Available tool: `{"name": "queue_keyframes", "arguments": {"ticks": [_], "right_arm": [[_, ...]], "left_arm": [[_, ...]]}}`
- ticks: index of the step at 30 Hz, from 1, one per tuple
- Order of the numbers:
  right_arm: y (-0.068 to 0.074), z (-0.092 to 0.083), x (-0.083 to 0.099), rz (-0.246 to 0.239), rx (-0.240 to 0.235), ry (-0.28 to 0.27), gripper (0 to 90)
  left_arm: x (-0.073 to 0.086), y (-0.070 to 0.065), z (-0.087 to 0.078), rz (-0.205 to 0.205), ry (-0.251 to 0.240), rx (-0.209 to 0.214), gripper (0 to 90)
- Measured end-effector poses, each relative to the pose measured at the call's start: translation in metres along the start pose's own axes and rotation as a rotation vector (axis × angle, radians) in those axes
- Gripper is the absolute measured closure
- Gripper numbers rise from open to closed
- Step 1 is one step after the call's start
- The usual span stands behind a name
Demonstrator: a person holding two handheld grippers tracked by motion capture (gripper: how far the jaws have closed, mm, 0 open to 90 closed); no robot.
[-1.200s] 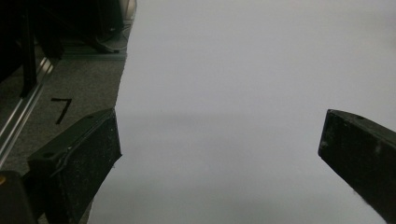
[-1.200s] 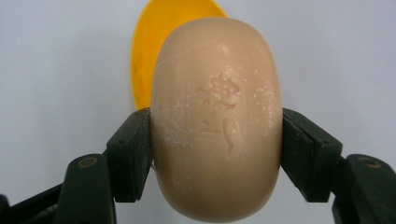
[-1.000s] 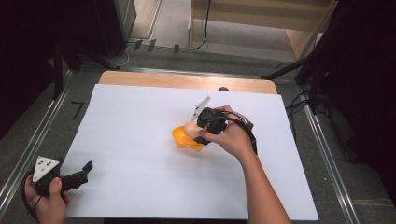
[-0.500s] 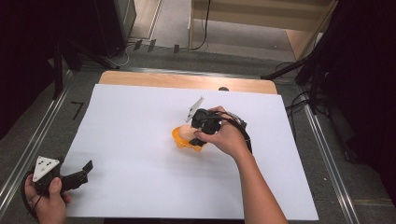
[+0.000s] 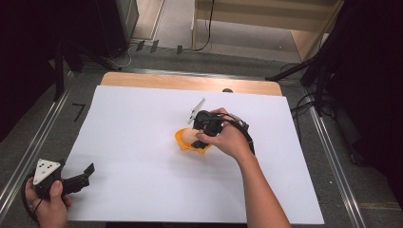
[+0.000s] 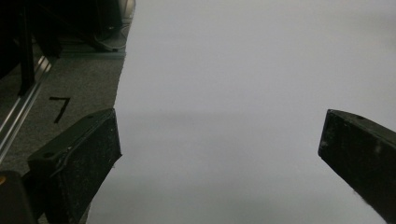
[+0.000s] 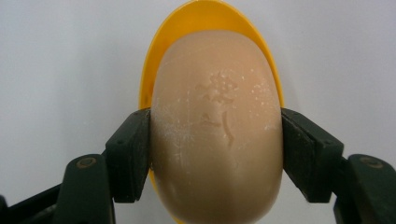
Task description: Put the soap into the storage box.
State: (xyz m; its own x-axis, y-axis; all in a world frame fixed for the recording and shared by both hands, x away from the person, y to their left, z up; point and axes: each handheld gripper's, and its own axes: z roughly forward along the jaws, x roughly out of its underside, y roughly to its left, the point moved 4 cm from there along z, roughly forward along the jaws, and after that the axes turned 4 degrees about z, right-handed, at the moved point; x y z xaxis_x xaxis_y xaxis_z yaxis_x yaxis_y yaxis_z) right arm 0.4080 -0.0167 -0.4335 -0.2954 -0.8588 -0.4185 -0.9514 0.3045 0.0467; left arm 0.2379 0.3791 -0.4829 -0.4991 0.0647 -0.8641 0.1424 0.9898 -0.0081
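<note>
Right tool (image 7: pixel 217 154) is clamping the beige soap bar (image 7: pixel 217 135) across its sides, sitting in the yellow dish (image 5: pixel 183 137) mid-surface; looks rigid but slick, so keeping the grip at the widest part; left tool (image 6: pixel 219 154) is idling, jaws apart.

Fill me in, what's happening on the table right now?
A person works two hand-held grippers over a table covered with white paper. The right gripper has its jaws pressed against both sides of a beige bar of soap that sits in a yellow dish near the middle of the paper. The left gripper waits at the near left edge, jaws wide apart, holding nothing.
</note>
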Motion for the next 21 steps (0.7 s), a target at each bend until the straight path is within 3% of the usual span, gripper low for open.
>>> {"name": "queue_keyframes", "arguments": {"ticks": [5,14,21], "right_arm": [[-0.001,-0.004,-0.001,0.015,-0.008,-0.028,30.9],[-0.008,-0.015,0.008,0.068,0.058,-0.059,21.2],[-0.017,-0.026,0.023,0.171,0.074,-0.118,18.2]], "left_arm": [[0.000,0.000,0.000,0.001,0.001,-0.001,0.0],[0.000,0.000,0.000,-0.001,0.002,-0.001,0.0],[0.000,0.000,0.000,0.001,0.002,-0.002,0.0]]}}
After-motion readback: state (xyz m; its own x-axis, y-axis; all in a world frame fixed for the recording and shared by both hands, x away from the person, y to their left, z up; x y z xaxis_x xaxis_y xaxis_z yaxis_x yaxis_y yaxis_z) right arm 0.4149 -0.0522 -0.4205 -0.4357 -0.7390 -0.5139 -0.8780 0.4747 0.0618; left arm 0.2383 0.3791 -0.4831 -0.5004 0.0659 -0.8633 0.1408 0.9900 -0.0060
